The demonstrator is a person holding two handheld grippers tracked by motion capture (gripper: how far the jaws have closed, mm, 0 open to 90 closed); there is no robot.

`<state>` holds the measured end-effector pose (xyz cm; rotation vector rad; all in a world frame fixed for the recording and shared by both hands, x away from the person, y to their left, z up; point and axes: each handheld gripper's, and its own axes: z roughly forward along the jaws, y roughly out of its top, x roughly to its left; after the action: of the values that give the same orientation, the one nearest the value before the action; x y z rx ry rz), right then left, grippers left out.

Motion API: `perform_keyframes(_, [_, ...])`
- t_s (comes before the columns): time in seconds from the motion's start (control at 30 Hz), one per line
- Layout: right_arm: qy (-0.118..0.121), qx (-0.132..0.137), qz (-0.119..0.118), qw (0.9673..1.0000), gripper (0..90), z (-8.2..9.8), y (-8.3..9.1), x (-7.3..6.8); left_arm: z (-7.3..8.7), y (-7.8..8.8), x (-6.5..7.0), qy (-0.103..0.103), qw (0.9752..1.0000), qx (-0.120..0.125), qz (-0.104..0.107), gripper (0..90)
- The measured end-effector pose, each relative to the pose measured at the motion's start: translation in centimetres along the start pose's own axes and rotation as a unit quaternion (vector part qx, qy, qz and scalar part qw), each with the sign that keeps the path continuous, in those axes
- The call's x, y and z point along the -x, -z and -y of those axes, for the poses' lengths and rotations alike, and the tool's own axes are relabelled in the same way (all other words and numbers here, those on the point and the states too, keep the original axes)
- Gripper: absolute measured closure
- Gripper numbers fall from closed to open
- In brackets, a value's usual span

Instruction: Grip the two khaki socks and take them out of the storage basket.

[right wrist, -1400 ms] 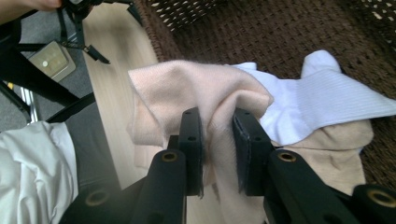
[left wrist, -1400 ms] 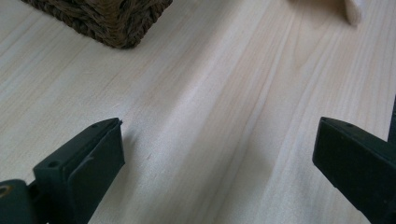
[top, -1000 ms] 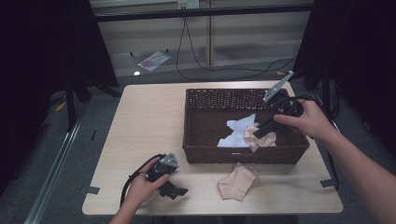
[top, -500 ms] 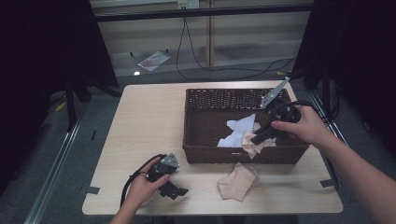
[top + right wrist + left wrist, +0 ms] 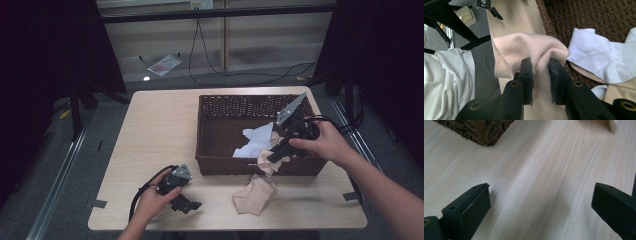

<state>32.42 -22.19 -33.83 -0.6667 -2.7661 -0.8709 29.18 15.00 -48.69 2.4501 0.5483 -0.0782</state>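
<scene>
1 peach sock [image 5: 524,47] now higher.

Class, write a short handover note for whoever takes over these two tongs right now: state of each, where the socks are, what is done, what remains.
Right tongs: shut on a peach sock, held over the near rim of the wicker basket.
Left tongs: open, low over the table, holding nothing.
Done: one peach sock lies on the table before the basket.
Left: white socks and seemingly more remain in the basket; probably these come out next.
</scene>
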Motion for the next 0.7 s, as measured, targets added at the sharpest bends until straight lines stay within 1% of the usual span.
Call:
perform_keyframes(0.07, [0.002, -0.006, 0.001, 1.0000, 75.2, 0.1, -0.3, -0.2, 0.0, -0.1, 0.0, 0.000, 1.0000, -0.002, 0.001, 1.8])
perform_keyframes(0.2, [0.003, -0.006, -0.002, 1.0000, 75.2, 0.3, -0.6, -0.3, 0.0, -0.1, 0.1, 0.000, 1.0000, 0.002, 0.002, 1.8])
perform_keyframes(0.23, [0.007, -0.005, 0.000, 1.0000, 75.2, 0.4, -0.7, -0.3, -0.1, 0.0, 0.1, -0.001, 1.0000, -0.002, 0.000, 1.8])
perform_keyframes(0.3, [0.006, -0.009, -0.005, 0.9999, 75.2, 0.6, -1.0, -0.3, 0.0, -0.1, 0.0, 0.000, 1.0000, 0.001, 0.005, 1.8])
perform_keyframes(0.37, [0.004, -0.012, -0.006, 0.9999, 75.1, 0.8, -1.4, -0.3, 0.0, -0.1, 0.1, 0.005, 1.0000, 0.005, 0.005, 1.8])
perform_keyframes(0.47, [0.006, -0.013, -0.009, 0.9999, 75.0, 1.0, -1.7, -0.4, -0.1, 0.0, 0.0, -0.007, 1.0000, -0.006, 0.000, 1.8])
perform_keyframes(0.53, [0.010, -0.015, -0.008, 0.9998, 74.9, 1.0, -1.9, -0.5, -0.1, 0.0, 0.0, -0.006, 1.0000, -0.005, -0.001, 1.8])
perform_keyframes(0.57, [0.012, -0.016, -0.009, 0.9998, 74.9, 1.0, -2.0, -0.6, 0.0, 0.0, 0.0, -0.004, 1.0000, -0.001, 0.003, 1.8])
perform_keyframes(0.7, [0.017, -0.017, -0.013, 0.9996, 74.8, 0.9, -2.4, -0.9, 0.0, 0.0, 0.0, -0.004, 1.0000, -0.002, 0.002, 1.8])
